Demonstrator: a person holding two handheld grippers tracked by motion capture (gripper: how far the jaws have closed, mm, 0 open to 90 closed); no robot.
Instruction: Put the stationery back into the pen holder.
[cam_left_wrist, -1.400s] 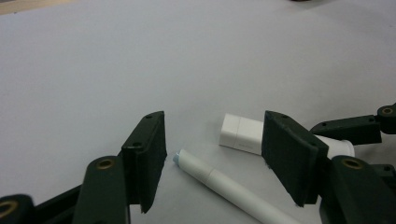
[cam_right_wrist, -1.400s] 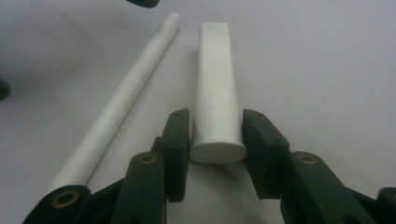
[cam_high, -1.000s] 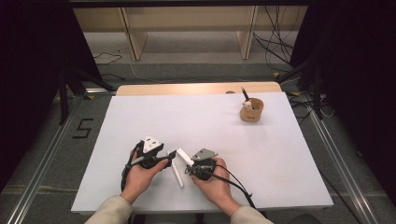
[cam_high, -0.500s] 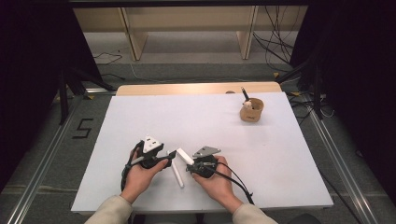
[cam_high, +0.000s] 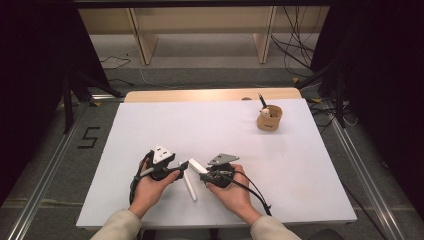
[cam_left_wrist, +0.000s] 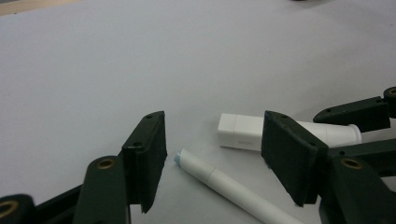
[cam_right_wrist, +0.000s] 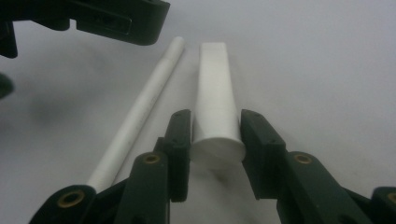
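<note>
High view: both hands sit at the near edge of the white desk (cam_high: 300, 170). The left gripper (cam_high: 176, 171) and right gripper (cam_high: 202, 176) point toward each other, with a slim white pen (cam_high: 190, 186) lying on the desk between them and a thicker white cap (cam_high: 196, 165) angled up from the right gripper's tip. Far off, near the back right, stands a small brown cup (cam_high: 269, 119) with a dark stick in it. From here the jaws are too small to read.

Left gripper view: the left gripper's (cam_left_wrist: 212, 161) jaws stand wide apart and hold nothing. The pen (cam_left_wrist: 224, 184) lies on the desk between them, its pale blue tip bare; the cap (cam_left_wrist: 240, 132) lies just beyond, its far end between the other gripper's jaws. This view alone shows that bare tip.

Right gripper view: the right gripper (cam_right_wrist: 215, 140) is clamped on the wide end of the cap (cam_right_wrist: 214, 93), which narrows away from the camera; the pen (cam_right_wrist: 140, 109) runs beside it, seemingly not touching.

Risk: the grip is on the cap's very end, so it may pivot or slip, and the open left jaws could nudge the round pen and roll it away.
</note>
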